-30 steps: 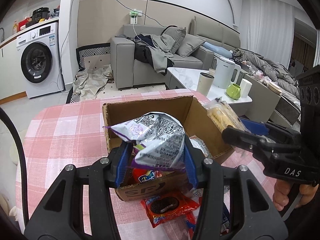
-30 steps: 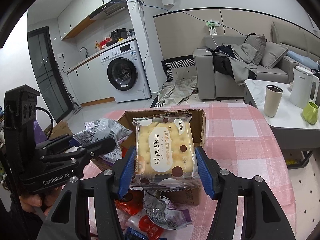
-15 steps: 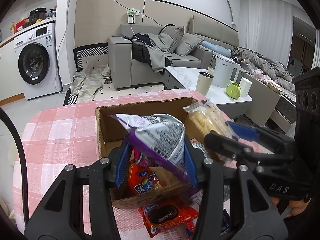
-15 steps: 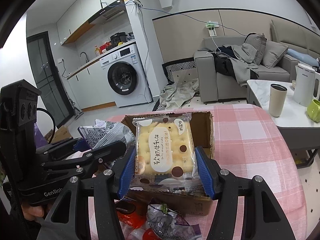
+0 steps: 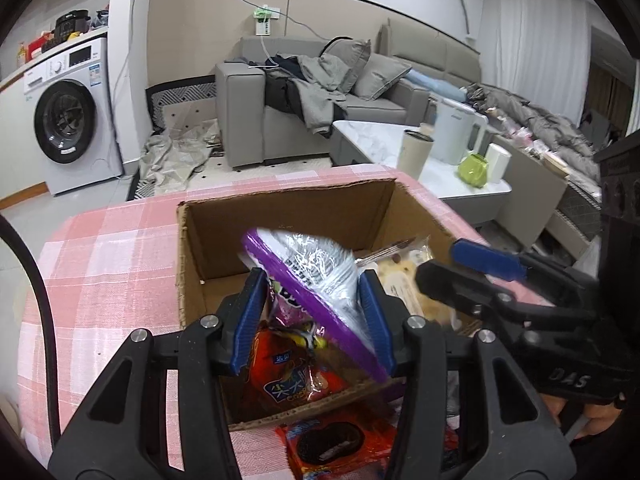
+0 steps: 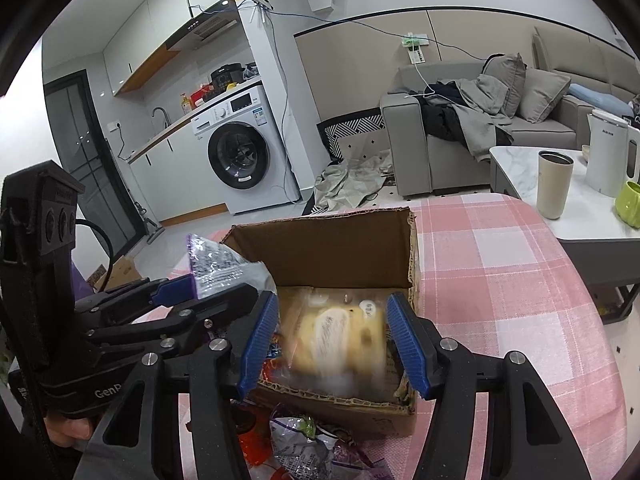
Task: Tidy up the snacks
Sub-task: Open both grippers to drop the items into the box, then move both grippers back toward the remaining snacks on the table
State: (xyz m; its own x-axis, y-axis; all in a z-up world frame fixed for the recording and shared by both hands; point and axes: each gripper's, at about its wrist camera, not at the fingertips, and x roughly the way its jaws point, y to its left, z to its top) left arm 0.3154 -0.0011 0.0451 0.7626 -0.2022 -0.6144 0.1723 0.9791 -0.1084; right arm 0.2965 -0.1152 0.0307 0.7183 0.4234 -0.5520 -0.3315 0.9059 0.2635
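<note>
Purple-edged and silver, the snack bag (image 5: 316, 280) sits clamped between the left gripper (image 5: 312, 320) pads, tilted over the open cardboard box (image 5: 280, 216) on the pink checked tablecloth (image 5: 104, 264). A red packet (image 5: 288, 376) lies inside the box below it, and a cookie packet (image 5: 336, 444) lies outside the near wall.

From the right wrist, the right gripper (image 6: 332, 340) frames the blurred yellow cake packet (image 6: 336, 336) inside the box; I cannot tell whether its blue pads (image 6: 406, 344) press on it.
</note>
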